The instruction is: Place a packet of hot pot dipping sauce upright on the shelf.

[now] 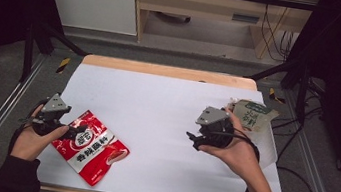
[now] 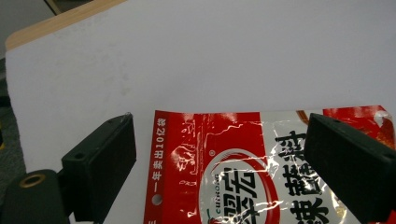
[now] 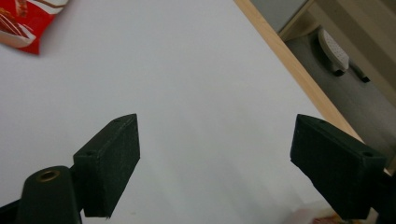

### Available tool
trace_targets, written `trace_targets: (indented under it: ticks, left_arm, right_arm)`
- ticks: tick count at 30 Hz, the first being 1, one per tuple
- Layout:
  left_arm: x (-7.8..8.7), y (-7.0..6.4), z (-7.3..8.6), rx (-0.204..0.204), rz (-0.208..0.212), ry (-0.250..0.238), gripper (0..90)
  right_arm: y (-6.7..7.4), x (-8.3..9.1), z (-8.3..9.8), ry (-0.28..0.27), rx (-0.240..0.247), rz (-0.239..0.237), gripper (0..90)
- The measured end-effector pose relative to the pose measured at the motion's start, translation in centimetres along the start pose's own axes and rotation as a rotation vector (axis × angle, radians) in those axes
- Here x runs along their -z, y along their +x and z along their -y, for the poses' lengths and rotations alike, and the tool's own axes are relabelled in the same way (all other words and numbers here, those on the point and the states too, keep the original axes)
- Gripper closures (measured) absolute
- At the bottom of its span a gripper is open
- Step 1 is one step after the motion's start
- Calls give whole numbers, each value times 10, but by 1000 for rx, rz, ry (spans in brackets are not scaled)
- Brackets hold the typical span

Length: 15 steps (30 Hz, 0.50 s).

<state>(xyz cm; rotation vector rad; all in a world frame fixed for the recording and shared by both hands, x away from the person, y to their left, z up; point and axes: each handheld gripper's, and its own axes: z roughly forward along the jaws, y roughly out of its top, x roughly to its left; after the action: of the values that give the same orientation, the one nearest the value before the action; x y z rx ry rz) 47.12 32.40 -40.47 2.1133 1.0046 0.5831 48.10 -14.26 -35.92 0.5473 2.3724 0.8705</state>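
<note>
1. Red foil seasoning pouch (image 1: pixel 91 147) flat on white tabletop (image 1: pixel 165 120), near front-left corner; glossy, crinkled, likely light, limp and slippery.
2. Best taken at flat sealed top edge by the hang hole (image 2: pixel 158 199); body probably buckles.
3. Left gripper (image 2: pixel 219 154) spread wide, fingers straddling that edge, grasping nothing.
4. Right gripper (image 3: pixel 215 158) likewise released, over bare tabletop.
5. Green-and-beige pouch (image 1: pixel 252 114) at far right.

Red pouch (image 2: pixel 261 172) by the left gripper (image 2: pixel 219 154): big Chinese characters in the white oval, "翠宏" readable, small Latin "CUIHONG" under the oval's rim. Along the pouch's left edge, white print "一年卖出10亿袋". Green-and-tan packet (image 1: pixel 252 115) past the right gripper (image 1: pixel 196 139): its lettering is too small to read.
</note>
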Motion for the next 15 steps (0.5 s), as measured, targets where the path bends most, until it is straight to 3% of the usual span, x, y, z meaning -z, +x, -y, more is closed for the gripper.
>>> trace_targets:
  ticks: [7, 15]
  left_arm:
    - [5, 4, 8, 23, -9, 1, 92]
    - [9, 8, 21, 59, -12, -5, 83]
  right_arm:
    - [26, -23, -1, -21, -13, -28, 176]
    - [49, -43, 7, -2, -26, -7, 180]
